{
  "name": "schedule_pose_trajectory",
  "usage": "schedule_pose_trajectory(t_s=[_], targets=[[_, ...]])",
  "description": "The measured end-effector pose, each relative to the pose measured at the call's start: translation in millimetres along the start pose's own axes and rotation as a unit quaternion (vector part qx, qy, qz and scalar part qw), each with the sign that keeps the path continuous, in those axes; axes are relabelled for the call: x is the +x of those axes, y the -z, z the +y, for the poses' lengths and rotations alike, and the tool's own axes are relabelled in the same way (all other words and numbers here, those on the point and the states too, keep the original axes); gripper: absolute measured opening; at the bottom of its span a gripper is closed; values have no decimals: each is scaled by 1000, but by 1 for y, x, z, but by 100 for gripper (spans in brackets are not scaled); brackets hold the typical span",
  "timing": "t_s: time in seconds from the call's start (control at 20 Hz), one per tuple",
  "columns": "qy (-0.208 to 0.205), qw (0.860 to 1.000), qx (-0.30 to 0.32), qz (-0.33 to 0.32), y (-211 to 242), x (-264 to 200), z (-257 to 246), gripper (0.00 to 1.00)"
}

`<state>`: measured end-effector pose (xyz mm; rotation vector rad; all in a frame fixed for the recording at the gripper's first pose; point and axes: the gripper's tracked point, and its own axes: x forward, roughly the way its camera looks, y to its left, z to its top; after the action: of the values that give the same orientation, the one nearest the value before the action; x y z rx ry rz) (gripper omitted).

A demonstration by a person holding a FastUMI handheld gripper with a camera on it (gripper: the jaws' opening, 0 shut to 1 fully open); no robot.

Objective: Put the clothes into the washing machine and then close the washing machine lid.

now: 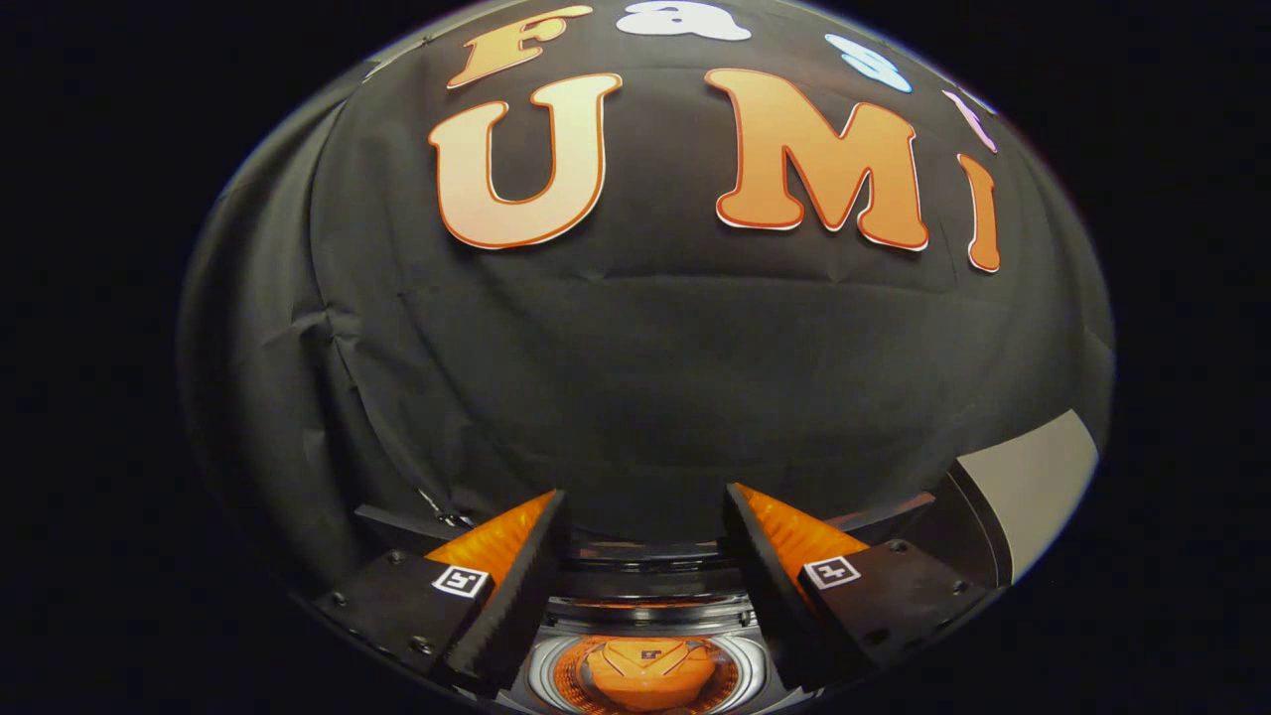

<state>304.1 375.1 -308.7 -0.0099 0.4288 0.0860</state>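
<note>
My gripper (645, 492) is open, its fingers spread wide with nothing between them, and it points at the black cloth wall. Low between the fingers I look down into the washing machine's round opening with its silver rim (541, 670). Inside the drum lies an orange shape (645, 670); I cannot tell whether it is clothing or part of the drum. A dark curved band (645, 556), the machine's rear top edge or its raised lid, runs across just beyond the opening. The fingers hide the machine's sides.
The black cloth wall (635, 377) stands close behind the machine. A pale grey panel (1038, 477) shows beyond the right finger, next to a dark curved edge (978, 526).
</note>
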Motion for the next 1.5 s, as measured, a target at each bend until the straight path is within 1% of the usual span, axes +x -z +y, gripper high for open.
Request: schedule_pose_trajectory(t_s=[0.75, 0.95, 1.5], targets=[[-7, 999, -5, -44, 33, -64, 3, 99], [-1, 998, -3, -56, 46, -78, 3, 99], [5, 995, -4, -98, 76, -103, 7, 99]])
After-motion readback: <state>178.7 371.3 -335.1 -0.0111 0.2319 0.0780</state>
